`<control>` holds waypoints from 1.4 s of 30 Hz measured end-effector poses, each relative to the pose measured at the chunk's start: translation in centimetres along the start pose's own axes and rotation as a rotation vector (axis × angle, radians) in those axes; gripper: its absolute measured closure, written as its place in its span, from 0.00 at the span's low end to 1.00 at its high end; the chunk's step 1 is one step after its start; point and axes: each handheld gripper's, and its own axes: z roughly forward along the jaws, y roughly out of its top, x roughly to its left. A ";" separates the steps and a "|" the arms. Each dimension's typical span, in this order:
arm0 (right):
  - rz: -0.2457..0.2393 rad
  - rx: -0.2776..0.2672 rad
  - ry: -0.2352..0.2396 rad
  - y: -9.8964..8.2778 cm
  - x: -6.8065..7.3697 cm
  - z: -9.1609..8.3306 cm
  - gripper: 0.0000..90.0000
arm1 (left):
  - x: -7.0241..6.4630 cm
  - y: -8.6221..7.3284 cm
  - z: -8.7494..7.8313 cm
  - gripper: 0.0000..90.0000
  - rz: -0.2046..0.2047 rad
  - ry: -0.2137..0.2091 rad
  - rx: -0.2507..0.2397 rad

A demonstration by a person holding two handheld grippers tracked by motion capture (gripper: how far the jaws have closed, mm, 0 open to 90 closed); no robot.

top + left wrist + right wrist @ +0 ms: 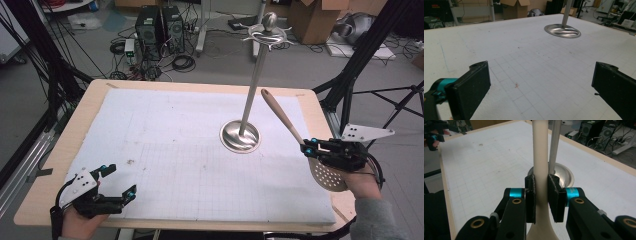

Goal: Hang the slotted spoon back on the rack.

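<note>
Resting at the near left corner of the table, the left gripper has its jaws spread wide with nothing between them, low over the white mat. Toward the middle right stands the rack, a steel pole on a round base with hooks at the top. Farther right, the right gripper is clamped on the skimmer: the pads pinch the pale handle low down, near the neck, the perforated bowl hangs toward the person, and the handle tip leans up toward the pole. The work in hand looks like hanging the skimmer on a hook. The risk, as I judge it, lies in that grip: a smooth round handle held by two flat pads could swivel or slip as it is lifted and tilted. The long handle could also knock the pole and rock the rack, or miss the hook.
</note>
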 end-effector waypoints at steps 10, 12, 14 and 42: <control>-0.004 -0.032 -0.004 0.9 -0.1 -0.7 0.87 | -0.2 -0.1 0.3 0.03 0.008 -0.012 -0.004; 0.002 -0.035 -0.004 1.0 -0.2 -0.9 0.87 | -0.2 -0.1 0.2 0.03 0.009 -0.011 -0.003; 0.003 -0.036 -0.005 1.1 -0.3 -1.0 0.87 | -0.2 0.0 0.1 0.03 0.005 -0.011 -0.009; 0.021 -0.092 -0.049 2.8 -0.8 -4.3 0.87 | -0.2 -0.1 0.0 0.03 0.002 -0.007 -0.009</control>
